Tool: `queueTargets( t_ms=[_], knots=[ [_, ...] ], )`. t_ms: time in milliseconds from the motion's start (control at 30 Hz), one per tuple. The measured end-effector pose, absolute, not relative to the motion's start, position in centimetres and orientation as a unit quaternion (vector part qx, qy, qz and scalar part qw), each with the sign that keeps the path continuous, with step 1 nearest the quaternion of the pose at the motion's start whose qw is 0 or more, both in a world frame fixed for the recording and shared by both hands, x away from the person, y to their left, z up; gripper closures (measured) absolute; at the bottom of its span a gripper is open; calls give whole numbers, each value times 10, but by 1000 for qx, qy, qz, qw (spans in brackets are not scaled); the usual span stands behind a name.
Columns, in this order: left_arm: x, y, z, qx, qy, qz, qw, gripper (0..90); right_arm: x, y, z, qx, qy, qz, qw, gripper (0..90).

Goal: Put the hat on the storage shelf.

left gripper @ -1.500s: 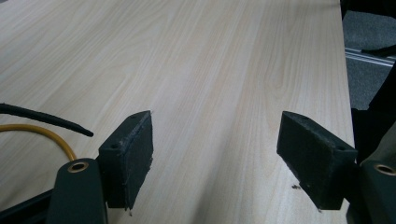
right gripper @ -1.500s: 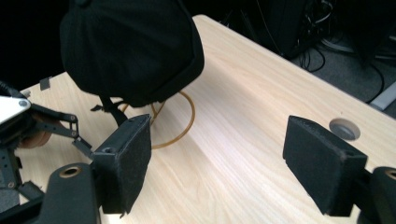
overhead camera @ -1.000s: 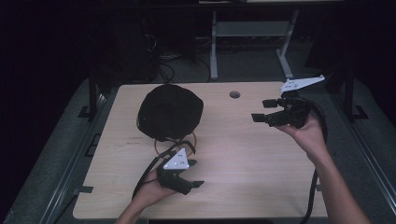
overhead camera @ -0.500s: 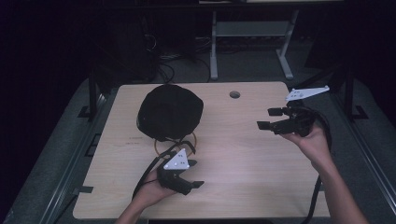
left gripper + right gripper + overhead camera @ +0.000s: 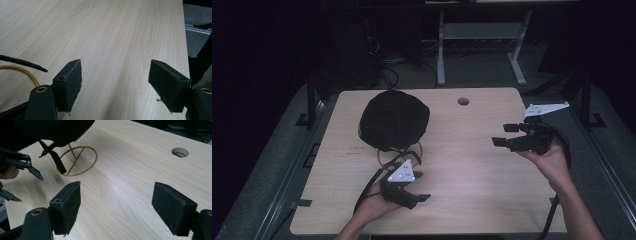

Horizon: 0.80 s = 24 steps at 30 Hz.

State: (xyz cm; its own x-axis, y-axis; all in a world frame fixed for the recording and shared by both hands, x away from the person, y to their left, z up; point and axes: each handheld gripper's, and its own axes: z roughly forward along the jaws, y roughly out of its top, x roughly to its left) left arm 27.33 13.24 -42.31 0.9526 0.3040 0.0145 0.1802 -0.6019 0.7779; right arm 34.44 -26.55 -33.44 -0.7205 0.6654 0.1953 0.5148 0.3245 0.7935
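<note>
Black hat [image 5: 394, 120] on its gold stand [image 5: 77, 161] waits near the surface's far-left corner; both my grippers, left gripper [image 5: 418, 186] and right gripper [image 5: 506, 135], gape empty, so next I must approach it.

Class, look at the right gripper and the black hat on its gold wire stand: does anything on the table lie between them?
Nothing visible does: bare wooden table lies between the open right gripper and the black hat on its gold wire stand.

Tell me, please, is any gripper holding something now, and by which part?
Nothing is held. The left gripper and the right gripper both stand open, with bare table between their jaws.
</note>
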Motion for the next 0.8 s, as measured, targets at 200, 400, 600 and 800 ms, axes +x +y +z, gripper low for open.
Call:
queueTargets(
  t_ms=[200, 400, 600, 800],
  knots=[
    [273, 132, -423, 892, 136, 72, 424, 263, 339, -272, -347, 376, 806, 451, 76, 221],
    [273, 132, -424, 892, 136, 72, 425, 263, 333, -279, -358, 387, 804, 447, 68, 217],
    [273, 133, -424, 892, 136, 71, 424, 264, 328, -286, -367, 395, 802, 442, 70, 217],
    [273, 132, -424, 893, 136, 71, 424, 263, 323, -291, -374, 398, 801, 441, 70, 217]
  ],
)
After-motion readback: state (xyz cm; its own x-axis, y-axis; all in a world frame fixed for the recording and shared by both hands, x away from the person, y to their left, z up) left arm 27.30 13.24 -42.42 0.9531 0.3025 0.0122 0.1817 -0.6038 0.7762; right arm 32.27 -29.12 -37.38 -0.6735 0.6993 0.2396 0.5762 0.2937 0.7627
